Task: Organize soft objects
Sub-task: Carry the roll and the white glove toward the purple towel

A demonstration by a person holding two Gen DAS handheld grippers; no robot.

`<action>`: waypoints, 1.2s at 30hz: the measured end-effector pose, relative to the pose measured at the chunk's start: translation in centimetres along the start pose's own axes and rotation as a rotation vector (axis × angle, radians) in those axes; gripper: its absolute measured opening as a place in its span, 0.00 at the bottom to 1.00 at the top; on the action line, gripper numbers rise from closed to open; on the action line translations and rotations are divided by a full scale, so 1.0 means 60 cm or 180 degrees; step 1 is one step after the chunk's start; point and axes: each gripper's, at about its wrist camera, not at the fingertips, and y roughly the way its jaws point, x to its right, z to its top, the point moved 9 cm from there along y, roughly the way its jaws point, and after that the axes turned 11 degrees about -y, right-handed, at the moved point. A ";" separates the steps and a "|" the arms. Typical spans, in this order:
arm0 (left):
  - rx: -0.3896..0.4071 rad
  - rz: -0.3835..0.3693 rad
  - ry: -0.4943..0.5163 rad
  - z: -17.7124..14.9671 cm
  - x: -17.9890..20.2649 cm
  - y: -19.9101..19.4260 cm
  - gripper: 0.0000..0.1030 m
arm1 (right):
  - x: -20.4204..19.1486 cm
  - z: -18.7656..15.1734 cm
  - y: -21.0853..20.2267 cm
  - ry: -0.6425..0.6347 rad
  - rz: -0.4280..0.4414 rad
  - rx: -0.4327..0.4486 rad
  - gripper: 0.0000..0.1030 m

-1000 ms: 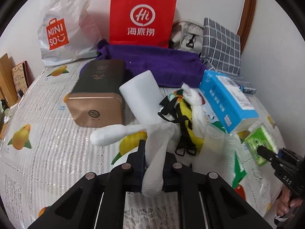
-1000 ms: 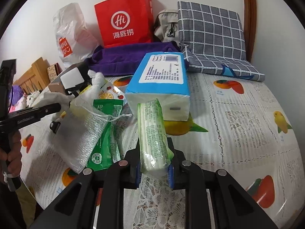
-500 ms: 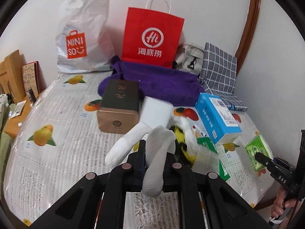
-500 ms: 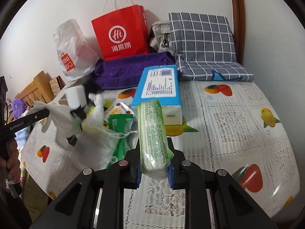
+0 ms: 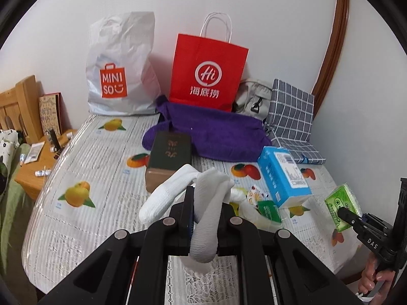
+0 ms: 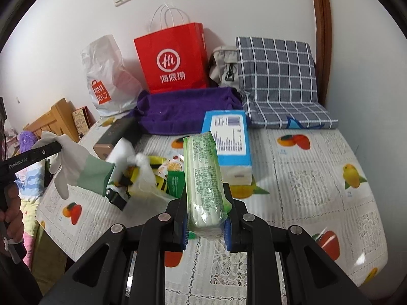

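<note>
So the biggest thing here is the bed [image 6: 318, 178], covered with a fruit-print sheet, and most of the stuff is piled along the wall end of it. At the back there's a red paper bag [image 5: 208, 72] standing upright against the wall, a white Miniso plastic bag [image 5: 119, 71] to its left, and a grey checked cushion [image 6: 277, 68] on the right, with a beige bag tucked between the red bag and the cushion. A purple towel [image 5: 211, 132] lies bunched in front of the red bag. Just in front of that sits a dark green and gold box [image 5: 169, 156], and over to the right a blue tissue pack [image 6: 226, 137] lies flat on the sheet. Between those two is a small heap of soft bits: a mesh pouch, green sachets, something yellow and black. The left claw [image 5: 204, 217] is up off the bed and pinching a white glove [image 5: 203, 203], which flops over on both sides; from the right camera you can see the glove has a pale green cuff. The right claw [image 6: 206, 225] is clamped on a green pack of tissues [image 6: 203, 178], held up above the bed near its front edge, long side pointing away from the camera.
</note>
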 end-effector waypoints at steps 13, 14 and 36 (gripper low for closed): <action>0.0020 0.0007 0.0041 0.056 0.020 -0.004 0.11 | 0.003 0.076 0.022 -0.0027 0.0025 0.0005 0.20; 0.0022 0.0017 0.0059 0.061 0.021 -0.002 0.11 | 0.004 0.083 0.025 -0.0041 0.0014 0.0006 0.20; 0.0007 0.0038 0.0165 0.170 0.046 0.077 0.11 | 0.002 0.213 0.107 -0.0238 0.0056 0.0104 0.20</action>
